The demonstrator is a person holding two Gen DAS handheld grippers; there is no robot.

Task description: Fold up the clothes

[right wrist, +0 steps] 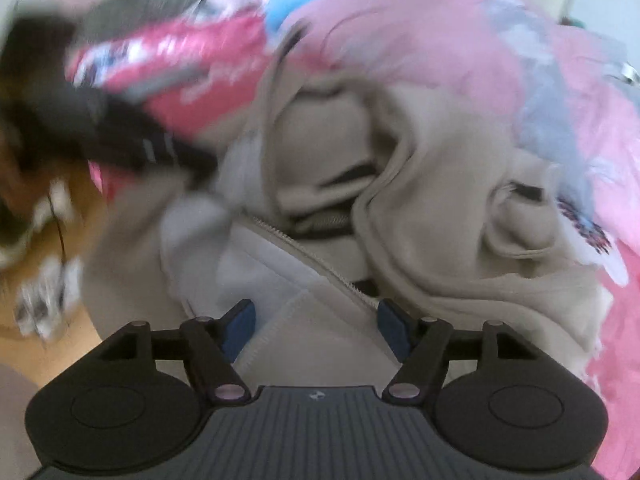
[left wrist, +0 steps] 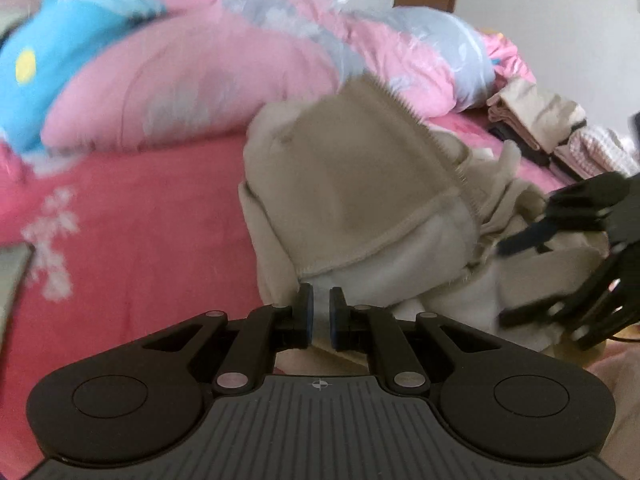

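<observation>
The beige zip-up jacket (left wrist: 360, 184) lies crumpled on the bed's pink sheet (left wrist: 152, 240), in front of a pink pillow (left wrist: 192, 88) and a blue plush toy (left wrist: 60, 40). The left hand-held gripper (left wrist: 319, 314) is pinched nearly closed on a pale fold at the jacket's near edge. The right hand-held gripper (right wrist: 316, 326) hangs over the jacket with its blue pads (right wrist: 240, 320) spread wide, the zipper (right wrist: 316, 264) running between them, nothing clamped. In the left view it shows at the right edge, above the cloth. Folded clothes (left wrist: 536, 120) sit stacked further back on the bed.
</observation>
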